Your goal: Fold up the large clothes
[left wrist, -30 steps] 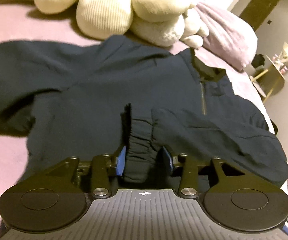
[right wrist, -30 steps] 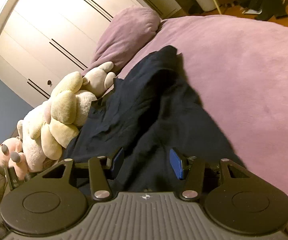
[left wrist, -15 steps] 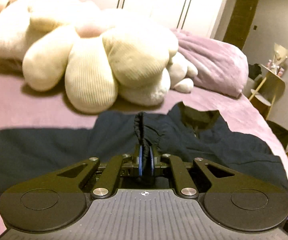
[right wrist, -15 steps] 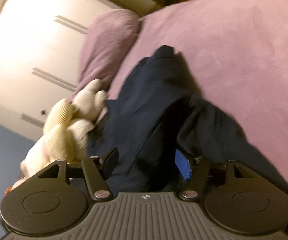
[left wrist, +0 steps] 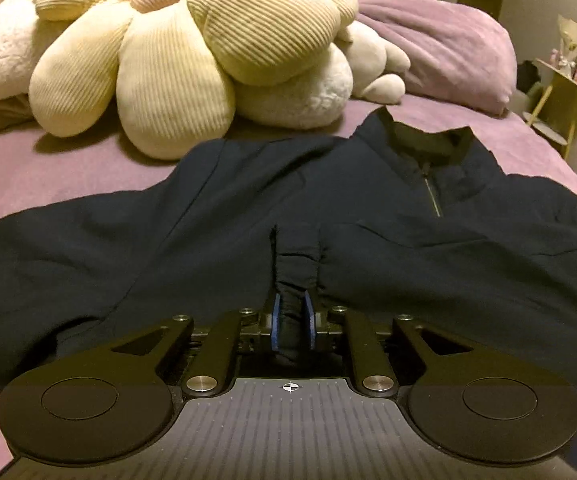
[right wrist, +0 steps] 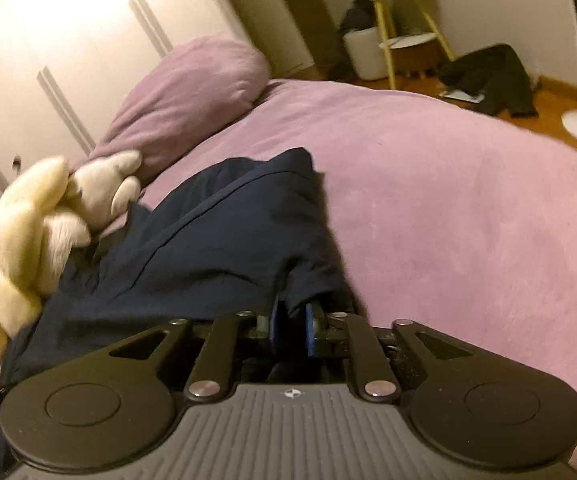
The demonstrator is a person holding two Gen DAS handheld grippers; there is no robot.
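Sleeve-folding step: left tongs (left wrist: pixel 292 322) pinch the jacket (left wrist: pixel 216 216) cuff (left wrist: pixel 297 268); right tongs (right wrist: pixel 291 326) pinch its edge. Next, probably carry the cuff toward the zipper (left wrist: pixel 432 194).

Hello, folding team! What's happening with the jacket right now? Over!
Left gripper shut on sleeve cuff. Right gripper shut on jacket edge. Jacket flat on bed. Plush toys near collar.

Matt navy cloth jacket (left wrist: pixel 216 216); ribbed plush cushion (left wrist: pixel 176 52)
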